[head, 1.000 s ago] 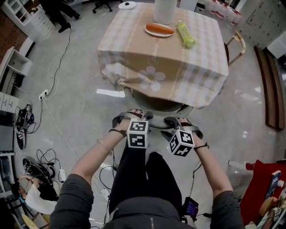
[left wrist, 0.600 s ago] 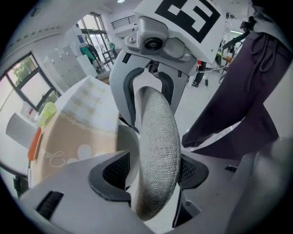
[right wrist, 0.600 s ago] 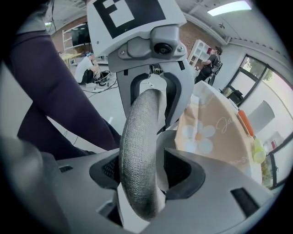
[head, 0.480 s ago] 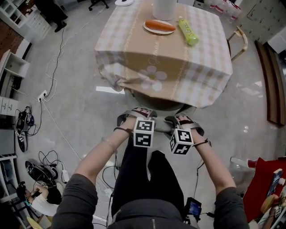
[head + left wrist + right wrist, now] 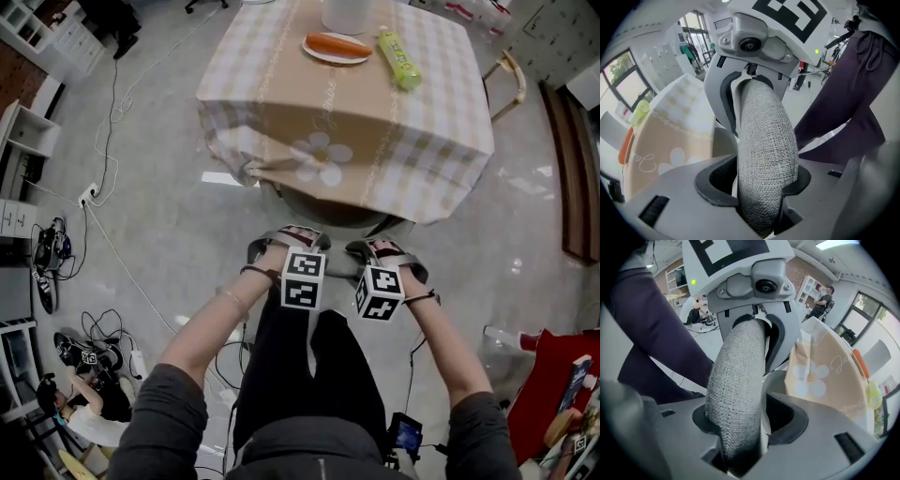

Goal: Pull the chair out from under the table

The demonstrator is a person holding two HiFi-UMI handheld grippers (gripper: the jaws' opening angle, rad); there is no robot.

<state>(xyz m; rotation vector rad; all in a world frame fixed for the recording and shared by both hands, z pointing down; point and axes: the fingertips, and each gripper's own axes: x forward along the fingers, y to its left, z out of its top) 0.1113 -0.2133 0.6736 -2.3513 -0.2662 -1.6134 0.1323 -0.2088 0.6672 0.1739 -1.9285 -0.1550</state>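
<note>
A chair with a grey fabric backrest (image 5: 330, 218) stands tucked under the table (image 5: 347, 122), which wears a checked cloth. Both grippers point steeply down onto the backrest's top rim. My left gripper (image 5: 284, 241) straddles the rim left of centre. Its jaws have just been closing, and in the left gripper view the woven backrest (image 5: 764, 140) fills the gap of the left gripper (image 5: 757, 190), bulging against the pads. My right gripper (image 5: 386, 251) straddles the rim right of centre. There the backrest (image 5: 738, 371) is wedged in the right gripper (image 5: 740, 425) the same way.
On the table stand a plate with an orange item (image 5: 337, 45), a green bottle (image 5: 400, 61) and a white cylinder (image 5: 354, 13). A second chair (image 5: 507, 82) sits at the table's right. Cables (image 5: 105, 141) trail over the floor at left. The person's dark-trousered legs (image 5: 309, 375) stand right behind the chair.
Both grippers have sunk a little onto the backrest's top rim. The chair and the table stand where they were.
</note>
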